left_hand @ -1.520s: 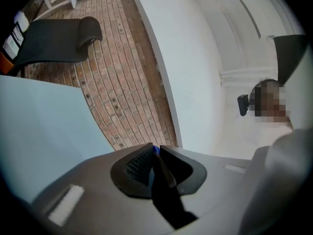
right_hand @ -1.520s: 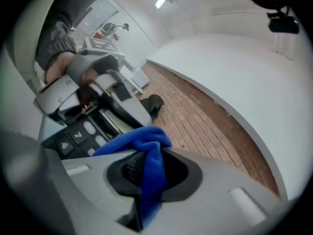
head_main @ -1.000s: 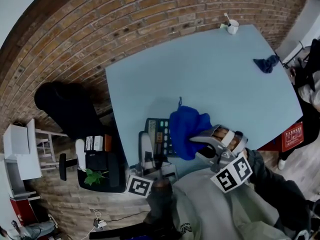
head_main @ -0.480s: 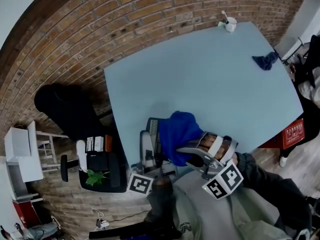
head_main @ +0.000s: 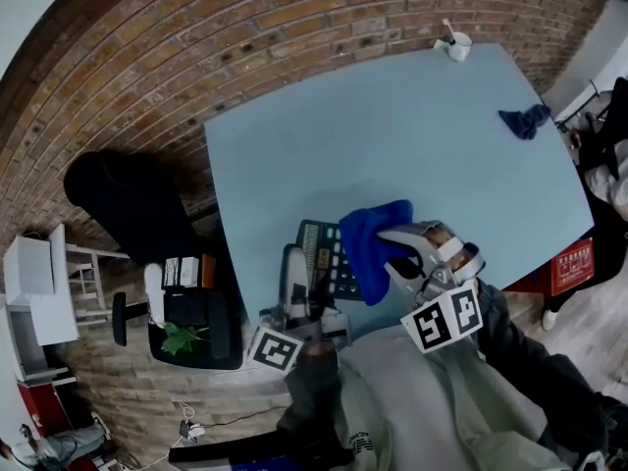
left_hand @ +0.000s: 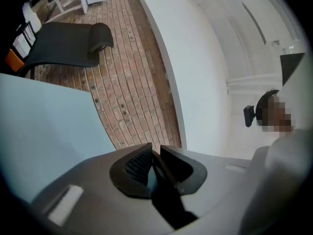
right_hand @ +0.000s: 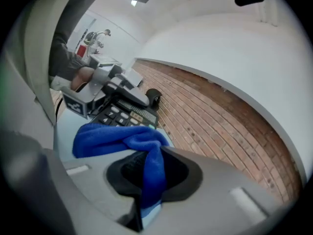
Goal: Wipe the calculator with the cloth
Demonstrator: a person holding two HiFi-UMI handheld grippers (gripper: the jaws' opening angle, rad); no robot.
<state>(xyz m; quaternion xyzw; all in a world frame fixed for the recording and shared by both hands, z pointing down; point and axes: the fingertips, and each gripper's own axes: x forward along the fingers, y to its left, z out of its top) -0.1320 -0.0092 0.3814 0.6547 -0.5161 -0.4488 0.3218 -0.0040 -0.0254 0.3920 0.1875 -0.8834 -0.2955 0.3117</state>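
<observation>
A dark calculator (head_main: 322, 259) lies near the front edge of the light blue table (head_main: 392, 135). My left gripper (head_main: 297, 263) is shut on its near left end; in the left gripper view (left_hand: 154, 158) a thin dark edge sits between the closed jaws. Just right of it, my right gripper (head_main: 391, 250) is shut on a bright blue cloth (head_main: 371, 238). The cloth hangs over the calculator's right part. In the right gripper view the cloth (right_hand: 117, 136) is pinched between the jaws of the right gripper (right_hand: 146, 168), with the calculator (right_hand: 124, 115) and its keys beyond.
A second dark blue cloth (head_main: 525, 121) lies at the table's far right. At the far corner stands a white cup (head_main: 457, 47). Left of the table on the brick floor are a black chair (head_main: 118, 199) and a small plant (head_main: 182, 340).
My right gripper swept the cloth left and toward the near edge over the calculator, then back up and right. More of the keys show now. The left gripper has stayed put.
</observation>
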